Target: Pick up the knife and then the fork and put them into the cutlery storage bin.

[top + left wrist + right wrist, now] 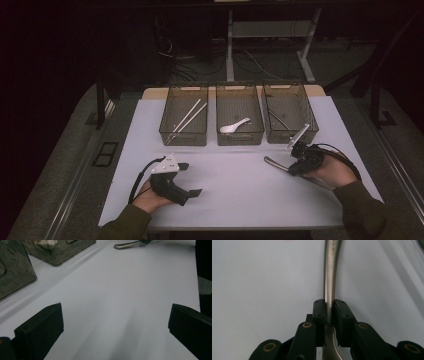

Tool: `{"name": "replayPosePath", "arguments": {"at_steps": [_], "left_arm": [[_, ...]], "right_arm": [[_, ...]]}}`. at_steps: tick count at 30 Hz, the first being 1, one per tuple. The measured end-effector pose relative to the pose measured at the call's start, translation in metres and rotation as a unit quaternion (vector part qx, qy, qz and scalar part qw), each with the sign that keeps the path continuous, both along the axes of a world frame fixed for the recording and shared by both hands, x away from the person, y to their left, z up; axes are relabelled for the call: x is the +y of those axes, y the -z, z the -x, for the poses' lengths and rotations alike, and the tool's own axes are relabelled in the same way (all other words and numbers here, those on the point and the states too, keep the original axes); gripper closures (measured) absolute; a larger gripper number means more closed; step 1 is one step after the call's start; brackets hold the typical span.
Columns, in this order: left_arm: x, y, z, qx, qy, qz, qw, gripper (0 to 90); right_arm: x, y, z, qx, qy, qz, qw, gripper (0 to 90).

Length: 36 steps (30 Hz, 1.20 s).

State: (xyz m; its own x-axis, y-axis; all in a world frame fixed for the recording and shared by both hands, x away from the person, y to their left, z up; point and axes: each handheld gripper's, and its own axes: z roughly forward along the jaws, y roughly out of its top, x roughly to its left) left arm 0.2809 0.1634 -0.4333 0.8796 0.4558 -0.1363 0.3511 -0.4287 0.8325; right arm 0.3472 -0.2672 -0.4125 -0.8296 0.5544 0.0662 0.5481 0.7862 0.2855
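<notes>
Right, the right gripper [294, 161] sits lower right of the high view, fingers [320, 312] clamped on the handle of a metal utensil [329, 280]. In the right gripper view the pads press both sides of the handle and the shaft runs straight up the frame over the white counter [235, 190]. From above, the handle end pokes out left of the gripper at centre right, low over the counter; can't tell whether it touches. Which kind of utensil it is, can't tell either.

Left gripper [192, 179] is lower left of the high view, fingers [40, 330] spread wide with nothing between them, just bare counter in the left gripper view. The utensil's handle tip shows at the top edge there.

Three mesh bins in a row across the middle of the high view: left bin [167, 127] holds chopsticks [186, 118], middle bin [240, 137] a white spoon [234, 126], right bin [310, 120] something thin and metal, too small to tell.
</notes>
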Motion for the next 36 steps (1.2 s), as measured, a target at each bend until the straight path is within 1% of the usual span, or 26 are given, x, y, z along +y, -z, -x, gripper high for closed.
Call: {"name": "replayPosePath", "arguments": {"at_steps": [3,4,5,7,10,12,14,15,18,20,21,22,23,26,30,32,34,35,36], "left_arm": [[0.0,0.0,0.0,0.001,-0.001,0.0,1.0,0.0],[0.0,0.0,0.0,0.001,0.0,0.001,1.0,0.0],[0.0,0.0,0.0,0.0,0.0,0.0,1.0,0.0],[0.0,0.0,0.0,0.0,0.0,0.0,1.0,0.0],[0.0,0.0,0.0,0.0,-0.001,0.001,1.0,0.0],[0.0,0.0,0.0,0.001,-0.001,0.0,1.0,0.0],[0.0,0.0,0.0,0.001,-0.001,0.0,1.0,0.0],[0.0,0.0,0.0,0.001,-0.001,0.0,1.0,0.0],[0.0,0.0,-0.001,0.001,-0.002,-0.001,1.0,0.0],[0.0,0.0,0.0,0.0,-0.002,0.001,1.0,0.0],[0.0,-0.001,0.0,0.0,-0.002,0.0,1.0,0.0],[0.0,-0.001,0.0,0.0,-0.002,0.0,1.0,0.0],[0.0,0.0,0.0,0.0,-0.002,0.0,1.0,0.0],[0.0,0.0,0.0,0.0,-0.002,0.001,1.0,0.0],[0.0,0.0,0.0,0.0,-0.002,0.0,1.0,0.0],[0.0,0.0,0.0,0.0,-0.003,0.001,1.0,0.0],[0.0,0.0,-0.001,0.001,-0.003,0.001,1.0,0.0],[0.0,0.0,-0.001,0.001,-0.003,0.001,1.0,0.0],[0.0,0.0,-0.001,0.002,-0.002,0.001,1.0,0.0]], "right_arm": [[-0.003,-0.004,0.002,0.0,0.009,-0.005,0.9999,79.5],[-0.005,-0.005,0.001,-0.001,0.006,-0.002,1.0,79.5],[-0.005,-0.005,0.002,-0.005,0.011,-0.004,0.9999,79.5],[-0.008,-0.007,0.002,-0.004,0.017,-0.007,0.9998,79.5],[-0.013,-0.013,0.003,-0.012,0.021,-0.012,0.9996,79.4],[-0.016,-0.02,0.004,-0.016,0.03,-0.023,0.9992,79.4],[-0.021,-0.027,0.006,-0.025,0.033,-0.033,0.9986,79.4],[-0.024,-0.031,0.006,-0.025,0.035,-0.038,0.9984,79.4],[-0.029,-0.043,0.008,-0.036,0.04,-0.052,0.9972,79.4],[-0.034,-0.053,0.008,-0.048,0.044,-0.057,0.9962,79.4],[-0.035,-0.056,0.007,-0.049,0.048,-0.061,0.9958,79.3],[-0.038,-0.062,0.006,-0.057,0.052,-0.067,0.9947,79.4],[-0.04,-0.066,0.004,-0.06,0.056,-0.069,0.9943,79.4],[-0.046,-0.078,-0.004,-0.072,0.071,-0.067,0.9927,79.4],[-0.05,-0.09,-0.022,-0.083,0.092,-0.065,0.9902,79.3],[-0.051,-0.095,-0.034,-0.088,0.109,-0.067,0.9879,79.3],[-0.052,-0.096,-0.044,-0.09,0.121,-0.067,0.9863,79.3],[-0.051,-0.096,-0.052,-0.089,0.127,-0.061,0.986,79.3],[-0.05,-0.095,-0.058,-0.092,0.136,-0.059,0.9847,79.3]]}}
